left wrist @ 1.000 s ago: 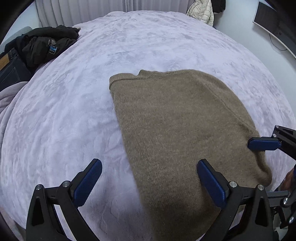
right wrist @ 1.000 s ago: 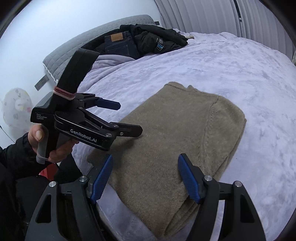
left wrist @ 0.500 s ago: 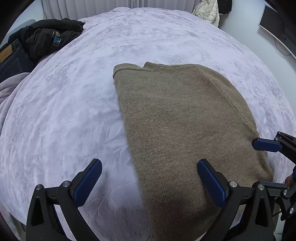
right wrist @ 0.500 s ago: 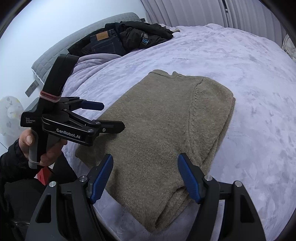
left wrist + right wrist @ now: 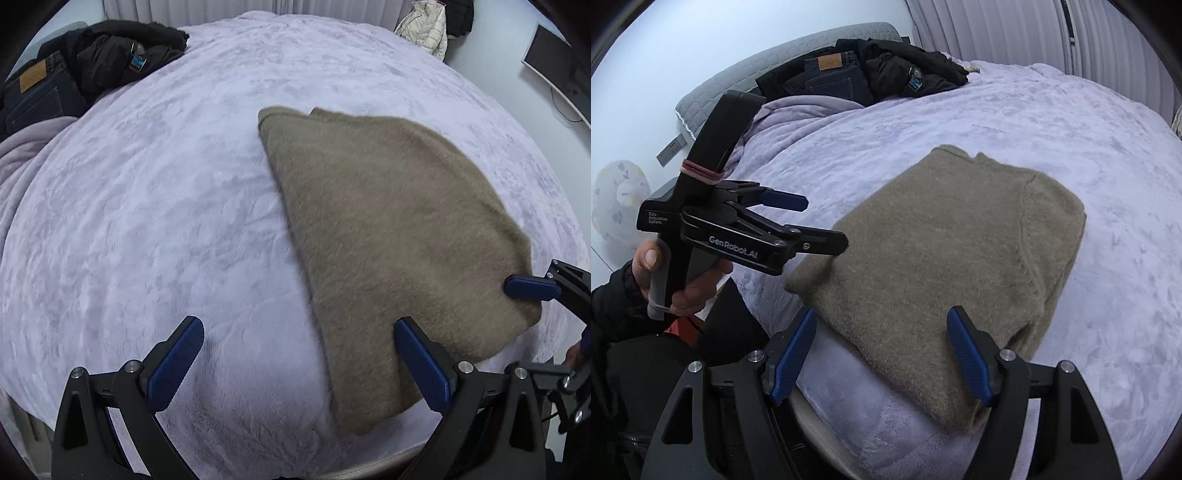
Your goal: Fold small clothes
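A tan knitted sweater [image 5: 388, 229], folded into a long rectangle, lies flat on the lilac plush bedspread [image 5: 155, 206]. It also shows in the right wrist view [image 5: 945, 266]. My left gripper [image 5: 299, 363] is open and empty, above the sweater's near left edge. My right gripper [image 5: 882, 358] is open and empty, over the sweater's near end at the bed's front edge. In the right wrist view the left gripper [image 5: 816, 221] is held in a hand at the sweater's left corner.
A pile of black jacket [image 5: 122, 51] and dark jeans [image 5: 37, 92] sits at the far left by the grey headboard [image 5: 775, 70]. A cream jacket [image 5: 424, 22] hangs at the back. A monitor [image 5: 557, 70] is on the right wall.
Both grippers have drawn back a little toward the bed's front edge. The left view has shifted left, so the sweater sits further right in it. The sweater has not moved.
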A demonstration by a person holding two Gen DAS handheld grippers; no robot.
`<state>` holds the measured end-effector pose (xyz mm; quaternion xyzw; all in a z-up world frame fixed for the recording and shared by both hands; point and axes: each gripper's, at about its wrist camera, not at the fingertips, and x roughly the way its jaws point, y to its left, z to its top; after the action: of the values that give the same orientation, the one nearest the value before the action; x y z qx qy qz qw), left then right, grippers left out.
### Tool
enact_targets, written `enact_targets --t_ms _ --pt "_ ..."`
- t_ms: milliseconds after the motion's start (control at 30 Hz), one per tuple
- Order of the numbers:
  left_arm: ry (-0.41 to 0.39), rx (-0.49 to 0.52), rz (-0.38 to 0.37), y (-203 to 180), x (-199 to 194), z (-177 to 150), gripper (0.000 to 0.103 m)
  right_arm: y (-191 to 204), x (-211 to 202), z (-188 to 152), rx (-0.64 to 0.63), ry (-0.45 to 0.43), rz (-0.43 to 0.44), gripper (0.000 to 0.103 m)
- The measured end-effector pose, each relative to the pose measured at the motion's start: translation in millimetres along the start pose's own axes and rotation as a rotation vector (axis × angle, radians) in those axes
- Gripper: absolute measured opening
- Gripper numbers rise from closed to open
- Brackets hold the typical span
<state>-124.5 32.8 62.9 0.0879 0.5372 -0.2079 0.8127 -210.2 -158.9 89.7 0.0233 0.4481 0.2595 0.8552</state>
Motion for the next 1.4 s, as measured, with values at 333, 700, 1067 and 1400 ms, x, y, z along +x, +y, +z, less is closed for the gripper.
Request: enact_targets --t_ms 333,700,1067,1400 --pt "-0.009 -0.016 -0.041 9.0 -6.8 -4.0 0.103 -28.1 -5.6 -28.1 0.109 0.006 -0.039 0.076" --pt "0.014 -0.014 0.088 -4.0 31.3 65.4 0.103 -49.4 2.2 33.4 0.068 -0.07 0.0 0.078" --pt "0.032 -0.031 -0.073 -26.0 30.6 96.7 0.103 -52.7 19.5 56.1 -0.046 -0.014 -0.041 0.078" --pt "0.032 -0.072 -0.05 -40.5 45.9 129.8 0.103 -91.6 43.3 72.2 0.007 0.011 -0.042 0.078"
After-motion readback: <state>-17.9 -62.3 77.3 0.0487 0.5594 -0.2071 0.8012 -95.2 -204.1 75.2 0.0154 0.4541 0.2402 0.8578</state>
